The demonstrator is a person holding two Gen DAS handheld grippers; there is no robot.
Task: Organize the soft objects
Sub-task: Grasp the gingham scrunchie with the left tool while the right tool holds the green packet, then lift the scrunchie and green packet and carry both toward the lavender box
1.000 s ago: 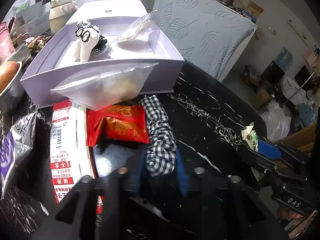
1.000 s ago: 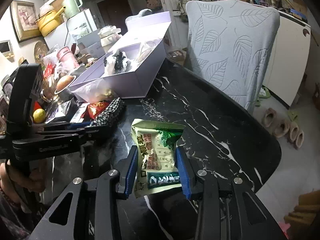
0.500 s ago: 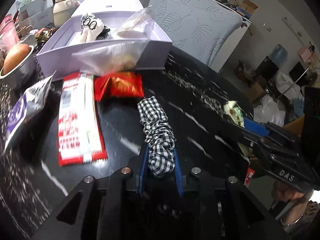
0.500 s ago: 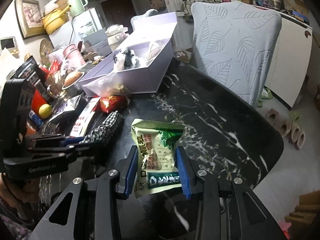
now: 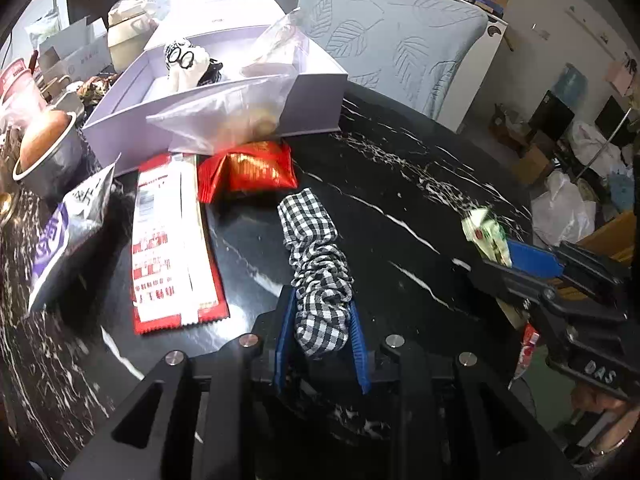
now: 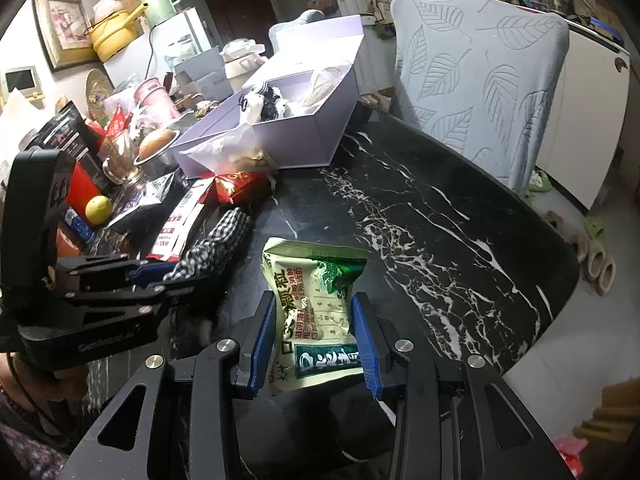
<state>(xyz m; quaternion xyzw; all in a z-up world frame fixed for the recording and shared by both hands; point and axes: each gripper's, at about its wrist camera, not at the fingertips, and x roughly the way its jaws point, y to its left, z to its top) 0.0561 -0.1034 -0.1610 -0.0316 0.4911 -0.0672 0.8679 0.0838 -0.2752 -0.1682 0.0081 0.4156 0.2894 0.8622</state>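
Left wrist view is showing the left gripper (image 5: 320, 328) at the bottom centre of the frame, its blue pads pressing in on the near end of a black-and-white checked scrunchie (image 5: 316, 268), which is stretching up toward the middle of the picture over the black marble table (image 5: 400, 184). Beyond its far end, a red foil packet (image 5: 250, 170) is lying just above the centre, and a long red-and-white sachet (image 5: 172, 240) is lying left of centre. A clear plastic bag (image 5: 224, 110) is leaning against the front wall of a lavender box (image 5: 316, 104) in the upper middle. Inside that box a white plush toy with black glasses (image 5: 186, 64) is sitting, with a second clear bag (image 5: 280, 46) beside it. A purple-and-silver bag (image 5: 66, 236) is lying at the left edge, below a metal cup (image 5: 50, 152).

Right wrist view is showing the right gripper (image 6: 314, 340) at the bottom centre, its blue pads clamping both side edges of a green-and-cream snack pouch (image 6: 316, 304), which is sticking forward above the table. The left gripper is appearing at the lower left of this frame, holding the scrunchie. The lavender box is sitting in the upper middle, and a grey chair cover with a leaf pattern (image 6: 480, 76) is filling the upper right.
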